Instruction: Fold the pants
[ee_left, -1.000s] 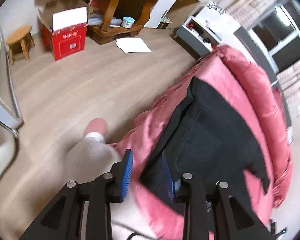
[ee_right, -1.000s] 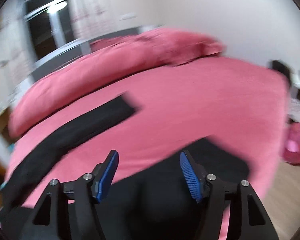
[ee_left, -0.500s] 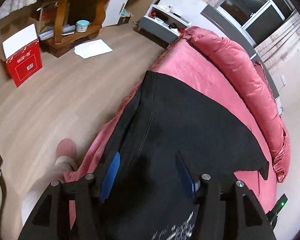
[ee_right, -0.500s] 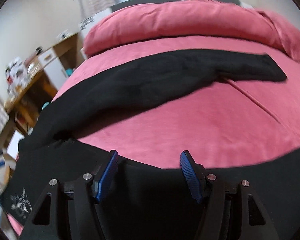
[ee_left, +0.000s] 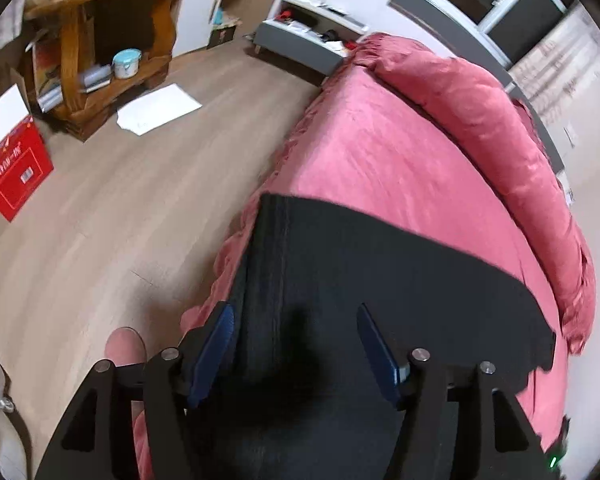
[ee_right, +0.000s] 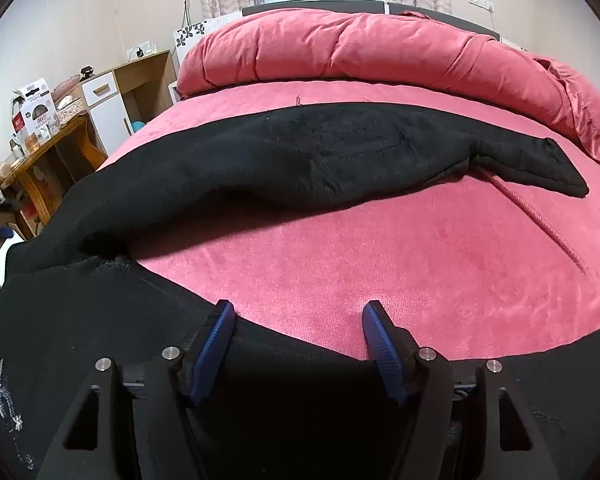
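Note:
Black pants (ee_left: 380, 280) lie spread on a pink bed (ee_left: 380, 152). In the left wrist view my left gripper (ee_left: 294, 320) is open over the pants near the bed's left edge, with black cloth between and under its blue pads. In the right wrist view one leg (ee_right: 320, 152) stretches across the bed toward the far right, and the other leg runs along the near edge under my right gripper (ee_right: 296, 318), which is open at that leg's upper edge. White print (ee_right: 0, 396) shows on the pants at the lower left.
A rolled pink duvet (ee_right: 380, 52) lies along the head of the bed. Wooden floor (ee_left: 100, 208) lies left of the bed, with a red box (ee_left: 14, 172), white paper (ee_left: 156, 108), a wooden shelf (ee_left: 100, 40) and a person's foot (ee_left: 124, 346).
Both grippers have swung toward the bed and come down over the pants. The left one moved from beside the bed's edge to above the black cloth. Both stayed open.

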A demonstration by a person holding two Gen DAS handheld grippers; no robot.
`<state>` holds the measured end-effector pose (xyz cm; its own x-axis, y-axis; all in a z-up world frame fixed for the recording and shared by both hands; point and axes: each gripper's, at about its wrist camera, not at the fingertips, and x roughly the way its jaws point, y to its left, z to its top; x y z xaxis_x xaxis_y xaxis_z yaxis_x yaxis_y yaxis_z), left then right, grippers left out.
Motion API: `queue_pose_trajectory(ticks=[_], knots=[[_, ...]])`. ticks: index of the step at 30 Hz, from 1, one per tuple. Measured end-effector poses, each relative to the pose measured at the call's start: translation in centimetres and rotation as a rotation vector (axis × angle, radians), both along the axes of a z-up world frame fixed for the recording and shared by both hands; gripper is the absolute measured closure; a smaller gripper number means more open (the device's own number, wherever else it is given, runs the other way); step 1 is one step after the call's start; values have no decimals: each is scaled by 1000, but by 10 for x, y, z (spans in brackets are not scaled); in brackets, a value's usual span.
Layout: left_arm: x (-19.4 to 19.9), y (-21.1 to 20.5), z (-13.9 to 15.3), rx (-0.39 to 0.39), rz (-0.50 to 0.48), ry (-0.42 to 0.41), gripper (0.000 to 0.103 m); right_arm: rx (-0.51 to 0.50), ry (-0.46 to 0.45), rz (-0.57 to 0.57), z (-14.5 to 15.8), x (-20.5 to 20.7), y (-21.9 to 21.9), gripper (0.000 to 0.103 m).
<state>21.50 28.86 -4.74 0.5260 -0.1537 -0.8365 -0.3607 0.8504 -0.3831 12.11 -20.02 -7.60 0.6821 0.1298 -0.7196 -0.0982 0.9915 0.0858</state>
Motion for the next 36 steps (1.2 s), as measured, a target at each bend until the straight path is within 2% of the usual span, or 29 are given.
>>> queue_pose_trajectory(ticks=[8, 11, 13, 18, 19, 20, 21, 22, 26, 30, 36], knots=[[62, 26, -31, -15, 14, 50, 37, 8, -2, 1, -3, 0, 0, 34], [78, 30, -46, -44, -9, 69, 37, 8, -2, 1, -3, -1, 0, 34], [88, 28, -54, -30, -27, 85, 37, 8, -2, 1, -3, 0, 1, 33], [100, 27, -62, -68, -43, 47, 38, 5, 0, 1, -4, 1, 1, 32], [99, 27, -63, -81, -37, 41, 42, 2, 1, 2, -4, 1, 2, 32], [98, 26, -64, -100, -37, 25, 52, 1, 1, 2, -5, 1, 2, 32], [97, 25, -64, -112, -43, 14, 55, -2, 0, 1, -5, 1, 3, 32], [96, 24, -63, -109, -42, 11, 57, -3, 1, 2, -5, 1, 3, 31], [87, 19, -54, -43, -47, -33, 81, -3, 1, 2, -5, 1, 3, 31], [79, 5, -39, 59, -60, -69, 87, -4, 1, 2, -5, 1, 3, 31], [51, -1, -7, 95, -48, -154, 90, -4, 0, 1, -5, 1, 3, 31]])
